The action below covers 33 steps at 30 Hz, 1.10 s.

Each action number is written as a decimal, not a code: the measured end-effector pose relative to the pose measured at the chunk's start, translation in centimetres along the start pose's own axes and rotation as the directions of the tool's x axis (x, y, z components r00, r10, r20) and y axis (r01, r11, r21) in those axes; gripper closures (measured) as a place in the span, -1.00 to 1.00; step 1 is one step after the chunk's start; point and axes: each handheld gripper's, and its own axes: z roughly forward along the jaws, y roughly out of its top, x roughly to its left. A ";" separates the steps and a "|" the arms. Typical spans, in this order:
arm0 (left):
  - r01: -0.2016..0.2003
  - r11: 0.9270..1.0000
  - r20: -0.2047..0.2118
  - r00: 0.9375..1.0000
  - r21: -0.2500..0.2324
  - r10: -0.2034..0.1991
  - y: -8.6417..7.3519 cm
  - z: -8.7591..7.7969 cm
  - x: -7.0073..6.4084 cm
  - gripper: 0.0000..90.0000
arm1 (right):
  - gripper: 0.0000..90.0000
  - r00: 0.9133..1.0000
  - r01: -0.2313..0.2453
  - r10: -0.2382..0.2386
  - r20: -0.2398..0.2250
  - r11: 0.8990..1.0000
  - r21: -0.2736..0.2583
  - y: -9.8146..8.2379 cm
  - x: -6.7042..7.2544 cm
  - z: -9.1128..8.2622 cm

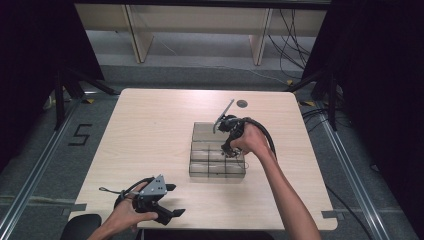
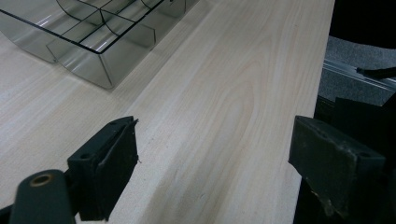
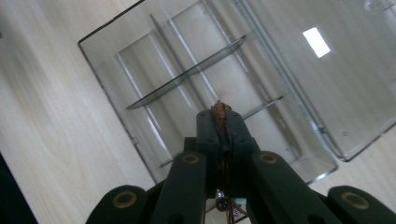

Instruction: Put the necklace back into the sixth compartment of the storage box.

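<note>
A person works at a pale wooden table [image 1: 150, 130] with a two-jaw gripper in each hand, seen from the high view. A clear plastic organizer box [image 1: 217, 156], split by dividers into compartments and with its lid open at the far side, sits on the table a little right of centre.

The right gripper [image 1: 229, 149], held in the person's right hand [image 1: 252, 140], points down into the box over its right-hand compartments. In the right gripper view its jaws stand pressed together, pinching a small reddish-brown object [image 3: 219, 113] whose tip pokes out above the pads (what it is cannot be made out). Below that tip lie the box's transparent compartments [image 3: 196, 93], one crossed by a curved divider, and the flat lid stretches away beyond them.

The left gripper [image 1: 172, 200] rests low in the left hand [image 1: 127, 212], well apart from the box, toward the table's near edge and to the box's left. Its grey three-cornered plate [image 1: 156, 186] faces up. In the left gripper view its jaws gape wide with nothing between them but bare wood grain [image 2: 224, 116]; a corner of the box [image 2: 93, 42] shows ahead.
</note>
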 end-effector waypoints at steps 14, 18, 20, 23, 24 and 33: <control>0.000 1.000 0.001 1.000 0.000 0.000 0.0 0.1 0.0 -0.67 | 0.94 1.000 -0.006 0.008 -0.030 0.997 0.078 -1.3 -0.2 2.3; 0.000 1.000 0.000 1.000 0.000 0.000 0.0 0.0 0.0 -0.67 | 0.94 0.999 0.011 -0.008 -0.031 0.995 0.101 -1.4 -0.5 2.8; -0.001 1.000 0.000 1.000 0.000 0.001 0.0 0.0 0.0 -0.67 | 0.93 0.999 0.009 -0.006 -0.036 0.995 0.103 -1.4 -0.4 3.0; 0.010 1.000 0.008 1.000 -0.003 -0.010 0.0 0.1 -0.1 -0.67 | 0.93 0.999 -0.012 0.017 -0.035 0.992 0.129 -1.6 -0.3 3.2; 0.011 1.000 0.007 1.000 -0.001 -0.011 0.0 0.1 -0.1 -0.67 | 0.93 0.999 0.000 0.006 -0.045 0.991 0.136 -1.6 -0.4 3.3; -0.002 1.000 0.005 1.000 0.008 0.002 0.0 0.1 0.0 -0.67 | 0.72 0.998 -0.012 0.021 -0.057 0.989 0.150 -2.3 -1.0 4.2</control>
